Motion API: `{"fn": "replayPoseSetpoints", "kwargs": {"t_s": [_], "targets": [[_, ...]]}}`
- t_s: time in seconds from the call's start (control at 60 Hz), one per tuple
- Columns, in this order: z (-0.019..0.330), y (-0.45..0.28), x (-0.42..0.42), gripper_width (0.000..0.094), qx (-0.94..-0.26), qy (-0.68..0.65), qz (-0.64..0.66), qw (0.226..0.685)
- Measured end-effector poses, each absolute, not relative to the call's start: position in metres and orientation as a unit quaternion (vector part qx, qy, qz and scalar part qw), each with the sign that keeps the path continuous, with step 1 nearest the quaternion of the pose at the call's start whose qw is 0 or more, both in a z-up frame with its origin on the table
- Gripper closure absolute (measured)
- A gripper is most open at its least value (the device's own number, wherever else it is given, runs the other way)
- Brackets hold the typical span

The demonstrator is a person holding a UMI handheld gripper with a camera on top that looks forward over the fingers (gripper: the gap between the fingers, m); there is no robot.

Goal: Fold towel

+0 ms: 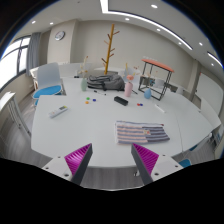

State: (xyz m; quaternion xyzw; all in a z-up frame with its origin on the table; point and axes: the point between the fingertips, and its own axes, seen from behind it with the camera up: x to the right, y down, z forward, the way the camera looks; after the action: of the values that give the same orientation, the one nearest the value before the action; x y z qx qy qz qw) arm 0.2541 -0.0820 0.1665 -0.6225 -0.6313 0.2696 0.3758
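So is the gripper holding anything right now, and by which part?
Nothing is held. The gripper is open, with empty space between its purple-padded fingers. The striped folded fabric towel lies untouched on the white table, just ahead of them.

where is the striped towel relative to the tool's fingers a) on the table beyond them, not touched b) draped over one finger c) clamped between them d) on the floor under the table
a, the striped towel lies flat on the white table beyond the tool, whose fingers are spread open with nothing between them.
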Motion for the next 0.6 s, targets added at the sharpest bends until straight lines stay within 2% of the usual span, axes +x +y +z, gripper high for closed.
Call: {"fn": "replayPoseSetpoints", "kwargs": {"t_s": [0.3,0.6], "targets": [[0.130,-0.039,0.198,0.0085,-0.626,-0.623,0.267,0.386],[0.045,-0.020,0.102,0.0085,-0.621,-0.640,0.276,0.357]]}}
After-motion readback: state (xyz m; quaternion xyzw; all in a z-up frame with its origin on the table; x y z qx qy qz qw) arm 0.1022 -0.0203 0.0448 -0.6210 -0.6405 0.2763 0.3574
